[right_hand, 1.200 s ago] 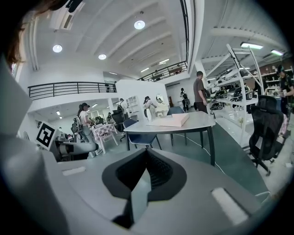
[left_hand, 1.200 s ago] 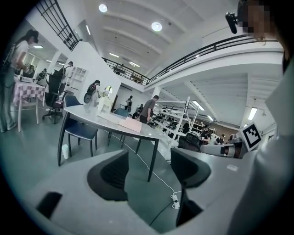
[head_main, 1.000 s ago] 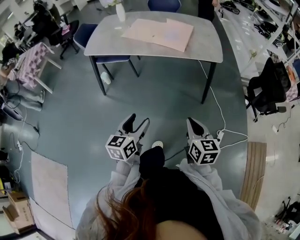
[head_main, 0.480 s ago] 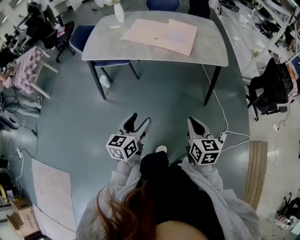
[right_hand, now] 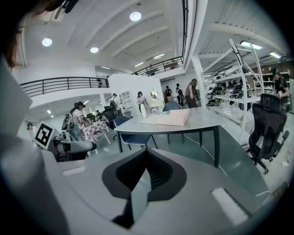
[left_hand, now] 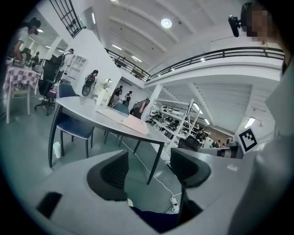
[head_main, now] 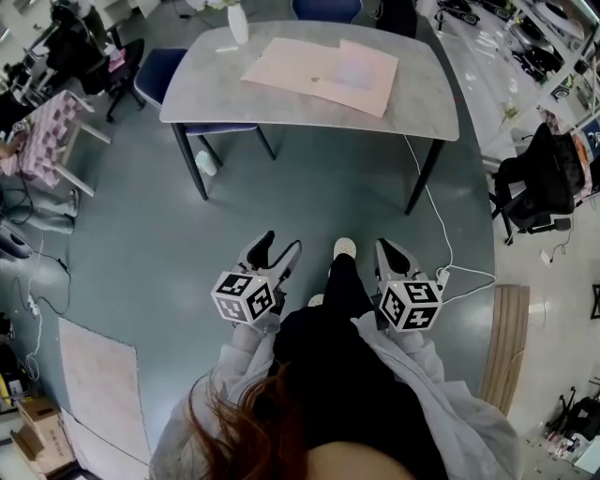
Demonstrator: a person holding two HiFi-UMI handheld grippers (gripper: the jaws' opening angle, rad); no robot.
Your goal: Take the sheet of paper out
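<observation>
Left gripper (left_hand: 149, 167): jaws stand well apart with nothing between them. Through the gap we see only the floor (head_main: 309, 187) and a dark trouser leg (left_hand: 156, 220).

Right gripper (right_hand: 145, 165): jaws pressed together, gripping nothing.

Both grippers are held low in front of the body, side by side. They point toward the table (head_main: 197, 94) and are well apart from it. One white shoe (head_main: 344, 247) is out on the floor between the two grippers.

The pink paper (head_main: 319, 67) lies flat on the tabletop, toward the far right part. A paler layer overlaps its right half; we cannot tell whether this is one sheet or several.

A white bottle (head_main: 237, 23) stands upright near the table's far left corner, apart from the paper. A blue chair (head_main: 155, 75) is tucked under the table's left end. A white cable (head_main: 433, 211) runs along the floor past the table's right front leg, toward us.
</observation>
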